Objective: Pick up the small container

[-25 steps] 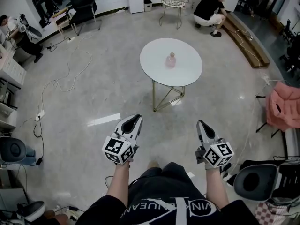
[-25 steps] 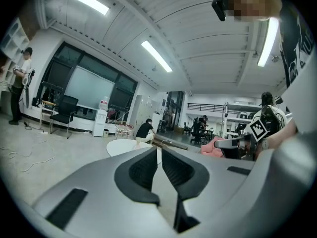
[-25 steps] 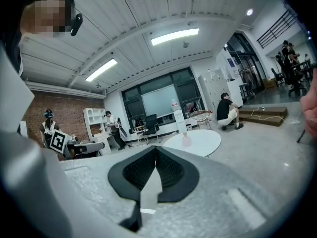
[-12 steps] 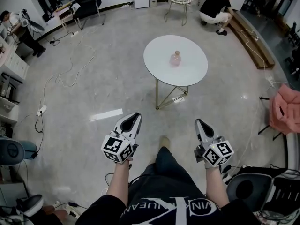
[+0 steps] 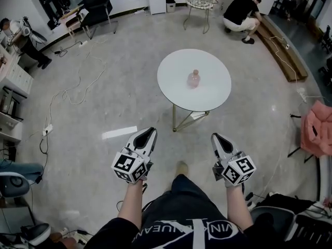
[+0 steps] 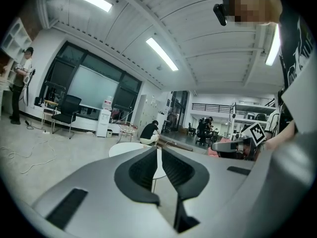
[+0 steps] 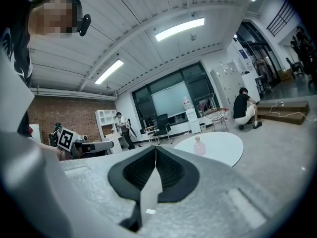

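Broadly, a pale polished floor (image 5: 119, 102) fills the head view, with loose cables trailing over its left side. A round white bench (image 5: 174, 69) on thin metal legs stands near the middle of it. Beyond the bench, a person (image 5: 241, 9) crouches by the far wall, beside a wire-frame stand (image 5: 199, 0).

Low in the head view, both grippers are held out over the floor, short of the bench and well apart from it. The left gripper (image 5: 150, 130) points at the bench's near left edge. In its own view its jaws seem closed tip to tip, though a thin pale sliver shows between the pads lower down, and nothing sits between them. The right gripper (image 5: 215, 136) has its jaws pressed together, empty.

The small container (image 5: 193, 79), a pinkish bottle-like shape, stands upright on the bench just right of centre. It lies ahead of both grippers, between their lines and touched by neither. In the right gripper view it (image 7: 199, 145) shows right of the closed tips, on the white top.
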`<state>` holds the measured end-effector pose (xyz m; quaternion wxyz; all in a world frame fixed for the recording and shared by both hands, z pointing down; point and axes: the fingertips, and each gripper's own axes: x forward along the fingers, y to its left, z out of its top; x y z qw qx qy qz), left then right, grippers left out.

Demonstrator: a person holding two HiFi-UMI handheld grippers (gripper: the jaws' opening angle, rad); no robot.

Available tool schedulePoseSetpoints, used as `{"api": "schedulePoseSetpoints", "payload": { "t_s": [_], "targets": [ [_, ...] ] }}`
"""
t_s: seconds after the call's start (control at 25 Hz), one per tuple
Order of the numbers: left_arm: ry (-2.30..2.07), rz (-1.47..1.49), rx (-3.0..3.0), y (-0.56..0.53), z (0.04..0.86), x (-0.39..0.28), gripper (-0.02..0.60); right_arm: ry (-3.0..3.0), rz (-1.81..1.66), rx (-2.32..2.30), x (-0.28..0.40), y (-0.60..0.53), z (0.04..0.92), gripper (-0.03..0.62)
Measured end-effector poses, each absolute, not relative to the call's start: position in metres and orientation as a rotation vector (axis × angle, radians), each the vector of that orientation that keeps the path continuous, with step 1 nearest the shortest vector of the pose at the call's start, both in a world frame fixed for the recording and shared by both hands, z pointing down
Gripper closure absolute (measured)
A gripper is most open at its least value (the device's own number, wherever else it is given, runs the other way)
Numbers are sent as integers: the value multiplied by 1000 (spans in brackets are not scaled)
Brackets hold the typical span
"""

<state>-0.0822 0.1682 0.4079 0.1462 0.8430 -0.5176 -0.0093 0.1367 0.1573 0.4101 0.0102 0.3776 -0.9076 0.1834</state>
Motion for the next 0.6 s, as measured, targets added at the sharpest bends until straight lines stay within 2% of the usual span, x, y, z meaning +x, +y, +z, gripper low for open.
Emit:
{"api": "schedulePoseSetpoints", "payload": {
  "t_s": [0.6],
  "targets": [
    [-1485,2,2413,74,414,-59,551,-2828,654,1156,156,58,431,588]
  ]
}}
